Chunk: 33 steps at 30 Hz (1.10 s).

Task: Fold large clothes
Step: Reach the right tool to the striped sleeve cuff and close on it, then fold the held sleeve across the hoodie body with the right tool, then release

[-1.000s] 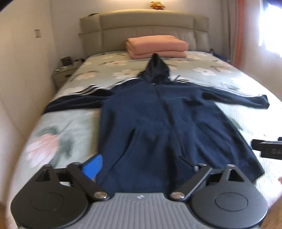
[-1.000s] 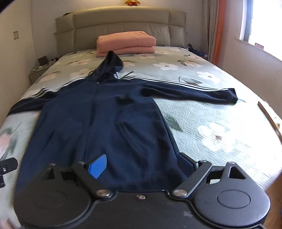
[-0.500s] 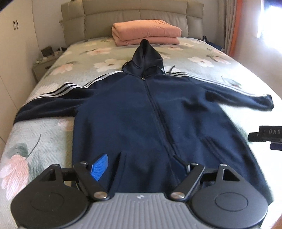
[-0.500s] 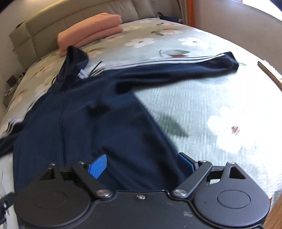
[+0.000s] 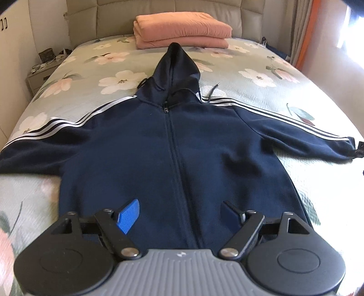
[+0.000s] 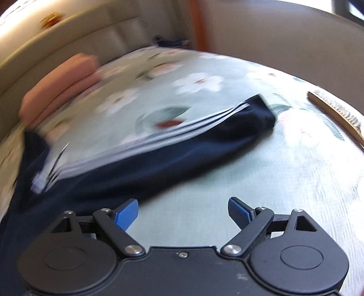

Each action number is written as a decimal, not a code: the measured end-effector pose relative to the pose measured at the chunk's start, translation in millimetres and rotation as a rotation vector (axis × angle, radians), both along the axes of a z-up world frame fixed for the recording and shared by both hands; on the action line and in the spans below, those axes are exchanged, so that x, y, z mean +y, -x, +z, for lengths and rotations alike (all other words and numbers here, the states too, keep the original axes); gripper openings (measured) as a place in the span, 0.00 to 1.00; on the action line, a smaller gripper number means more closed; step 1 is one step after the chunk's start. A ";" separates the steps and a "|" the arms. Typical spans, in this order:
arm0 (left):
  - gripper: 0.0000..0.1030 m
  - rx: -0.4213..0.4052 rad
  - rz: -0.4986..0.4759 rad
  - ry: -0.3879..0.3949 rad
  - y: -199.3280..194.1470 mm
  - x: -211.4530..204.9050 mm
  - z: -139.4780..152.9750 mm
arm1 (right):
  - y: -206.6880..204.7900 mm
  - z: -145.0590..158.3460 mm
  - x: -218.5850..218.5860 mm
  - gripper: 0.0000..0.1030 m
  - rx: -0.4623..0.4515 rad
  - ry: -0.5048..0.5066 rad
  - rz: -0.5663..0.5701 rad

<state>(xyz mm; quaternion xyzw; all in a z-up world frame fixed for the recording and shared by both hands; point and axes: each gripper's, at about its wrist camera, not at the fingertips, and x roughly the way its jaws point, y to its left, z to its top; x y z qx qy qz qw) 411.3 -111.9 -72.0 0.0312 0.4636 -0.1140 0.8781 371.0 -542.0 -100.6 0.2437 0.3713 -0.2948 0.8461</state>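
A navy zip hoodie (image 5: 177, 150) with white sleeve stripes lies flat, front up, on the bed, sleeves spread out and hood pointing to the headboard. My left gripper (image 5: 179, 214) is open and empty, hovering over the lower front of the hoodie near the zip. My right gripper (image 6: 182, 211) is open and empty above bare bedspread, just below the hoodie's right sleeve (image 6: 182, 154), whose cuff (image 6: 261, 113) lies up and to the right. The right wrist view is blurred.
The bed has a pale green floral bedspread (image 5: 261, 75). A folded pink blanket (image 5: 182, 29) lies by the headboard (image 5: 159, 13). A nightstand (image 5: 43, 70) stands at the left. A wooden strip (image 6: 336, 116) lies at the bed's right edge.
My left gripper has moved forward over the hoodie's body. My right gripper has swung right, off the hoodie's body and toward the right sleeve. Both stay open.
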 end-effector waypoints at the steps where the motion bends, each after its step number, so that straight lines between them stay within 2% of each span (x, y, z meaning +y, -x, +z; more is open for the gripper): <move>1: 0.78 0.009 0.005 -0.003 -7.9 -8.2 -4.0 | -5.7 -6.5 -21.7 0.99 -0.009 -0.015 -0.028; 6: 0.78 0.041 0.013 -0.006 -40.6 -54.0 -18.3 | -37.3 -42.3 -133.0 0.99 -0.032 -0.081 -0.155; 10: 0.78 0.054 -0.005 -0.039 -55.5 -85.4 -25.7 | -50.9 -70.8 -196.7 0.99 -0.044 -0.167 -0.243; 15: 0.78 0.083 -0.021 -0.087 -69.9 -102.8 -38.4 | -55.7 -97.9 -234.7 0.99 -0.108 -0.277 -0.307; 18: 0.78 0.099 0.000 -0.098 -79.2 -100.7 -46.1 | -63.5 -109.2 -245.4 1.00 -0.100 -0.301 -0.336; 22: 0.78 0.124 0.027 -0.096 -85.1 -91.9 -57.5 | -78.5 -107.1 -245.4 0.98 -0.098 -0.252 -0.292; 24: 0.78 0.135 0.027 -0.095 -88.0 -89.9 -62.3 | -85.5 -104.3 -241.1 0.66 -0.089 -0.226 -0.249; 25: 0.78 0.140 0.024 -0.097 -88.7 -89.3 -64.3 | -89.7 -101.5 -237.3 0.27 -0.072 -0.203 -0.221; 26: 0.78 0.140 0.021 -0.095 -88.6 -88.3 -64.7 | -93.5 -97.6 -231.5 0.18 -0.063 -0.178 -0.190; 30: 0.78 0.116 0.021 -0.080 -86.7 -77.3 -56.7 | -104.9 -66.3 -180.0 0.18 -0.046 0.007 -0.077; 33: 0.78 0.110 0.035 -0.079 -84.2 -61.3 -53.1 | -115.5 -35.7 -122.7 0.18 -0.093 0.066 0.051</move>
